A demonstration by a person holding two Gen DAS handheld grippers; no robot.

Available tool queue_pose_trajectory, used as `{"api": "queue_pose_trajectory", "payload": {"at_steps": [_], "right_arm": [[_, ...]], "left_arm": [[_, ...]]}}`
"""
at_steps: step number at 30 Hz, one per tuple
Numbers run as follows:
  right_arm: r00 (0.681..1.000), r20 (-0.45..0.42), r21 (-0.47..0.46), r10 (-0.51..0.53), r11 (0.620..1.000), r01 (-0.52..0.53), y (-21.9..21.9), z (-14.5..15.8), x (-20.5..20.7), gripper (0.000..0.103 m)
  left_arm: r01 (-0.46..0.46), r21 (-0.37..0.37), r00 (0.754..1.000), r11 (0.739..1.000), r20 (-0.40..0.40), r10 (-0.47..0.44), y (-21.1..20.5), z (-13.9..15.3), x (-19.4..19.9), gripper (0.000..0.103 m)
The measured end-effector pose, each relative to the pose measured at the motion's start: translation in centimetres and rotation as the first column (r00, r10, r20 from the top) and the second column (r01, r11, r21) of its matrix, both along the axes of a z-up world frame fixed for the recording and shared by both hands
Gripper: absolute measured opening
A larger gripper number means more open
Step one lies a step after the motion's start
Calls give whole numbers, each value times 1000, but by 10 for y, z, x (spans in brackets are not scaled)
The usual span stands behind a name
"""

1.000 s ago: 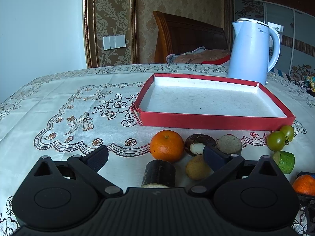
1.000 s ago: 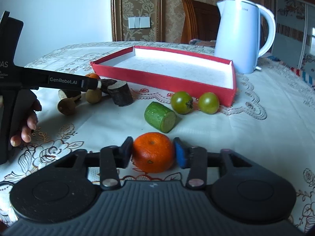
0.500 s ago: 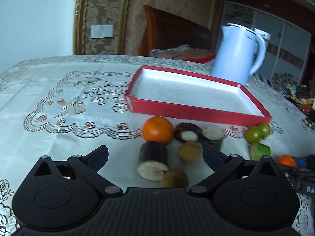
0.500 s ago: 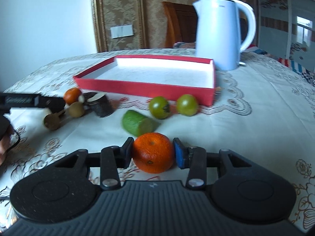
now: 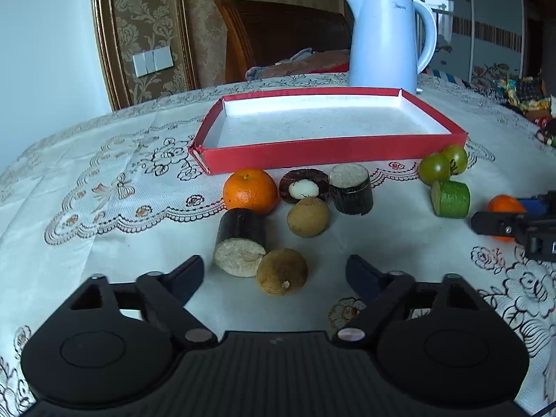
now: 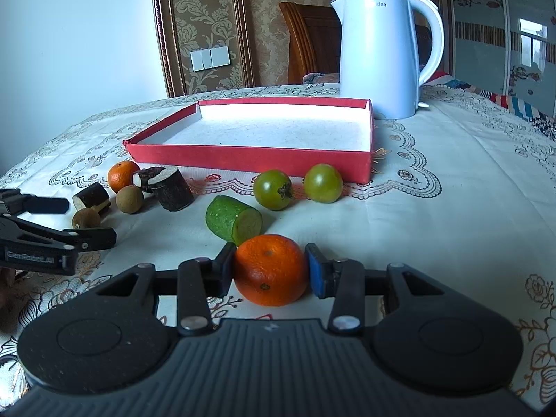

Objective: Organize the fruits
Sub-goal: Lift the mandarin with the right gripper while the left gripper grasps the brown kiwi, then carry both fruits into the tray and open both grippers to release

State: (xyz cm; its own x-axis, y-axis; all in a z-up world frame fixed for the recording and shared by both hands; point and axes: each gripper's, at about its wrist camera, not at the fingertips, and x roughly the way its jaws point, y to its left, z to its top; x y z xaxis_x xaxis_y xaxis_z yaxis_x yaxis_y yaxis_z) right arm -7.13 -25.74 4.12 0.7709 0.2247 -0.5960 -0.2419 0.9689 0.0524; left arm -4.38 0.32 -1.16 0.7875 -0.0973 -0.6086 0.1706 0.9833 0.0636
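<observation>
My right gripper (image 6: 268,271) is shut on an orange tangerine (image 6: 271,269), held just above the tablecloth; it also shows in the left wrist view (image 5: 504,208). My left gripper (image 5: 274,274) is open and empty, just short of a brown longan (image 5: 282,271) and a dark cane piece (image 5: 239,239). Beyond lie a second tangerine (image 5: 250,190), a second longan (image 5: 308,216), a mangosteen half (image 5: 304,186) and another cane piece (image 5: 351,189). A green cucumber chunk (image 6: 233,220) and two green tomatoes (image 6: 272,189) lie before the empty red tray (image 6: 250,158).
A white electric kettle (image 6: 378,55) stands behind the tray's right corner. A wooden chair (image 5: 278,34) is beyond the table's far edge. The lace tablecloth (image 6: 451,208) covers the table. The left gripper's fingers (image 6: 52,239) reach in at the left of the right wrist view.
My left gripper has pulled back from the fruit cluster, so the near longan and cane piece now lie ahead of its open fingers. My right gripper keeps the tangerine and has shifted slightly.
</observation>
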Motion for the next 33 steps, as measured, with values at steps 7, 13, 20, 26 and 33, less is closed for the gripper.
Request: {"api": "queue_pose_trajectory", "payload": {"at_steps": [7, 13, 20, 26, 33], "right_arm": [[1000, -1, 11, -2, 1000, 2, -1, -1, 0, 40], [1000, -2, 15, -2, 1000, 2, -1, -1, 0, 40], [1000, -3, 21, -3, 1000, 3, -1, -1, 0, 41], [1000, -3, 20, -2, 1000, 2, -2, -1, 0, 41], [1000, 10, 14, 2, 1000, -2, 0, -1, -1, 40]], "left_arm": [[-61, -55, 998, 997, -14, 60, 8, 3, -2, 60], [-84, -132, 996, 988, -28, 81, 10, 5, -13, 58], [-72, -84, 997, 994, -31, 69, -2, 5, -6, 42], [-77, -65, 997, 995, -20, 76, -5, 3, -3, 30], [-62, -88, 998, 994, -11, 62, -3, 5, -7, 30]]}}
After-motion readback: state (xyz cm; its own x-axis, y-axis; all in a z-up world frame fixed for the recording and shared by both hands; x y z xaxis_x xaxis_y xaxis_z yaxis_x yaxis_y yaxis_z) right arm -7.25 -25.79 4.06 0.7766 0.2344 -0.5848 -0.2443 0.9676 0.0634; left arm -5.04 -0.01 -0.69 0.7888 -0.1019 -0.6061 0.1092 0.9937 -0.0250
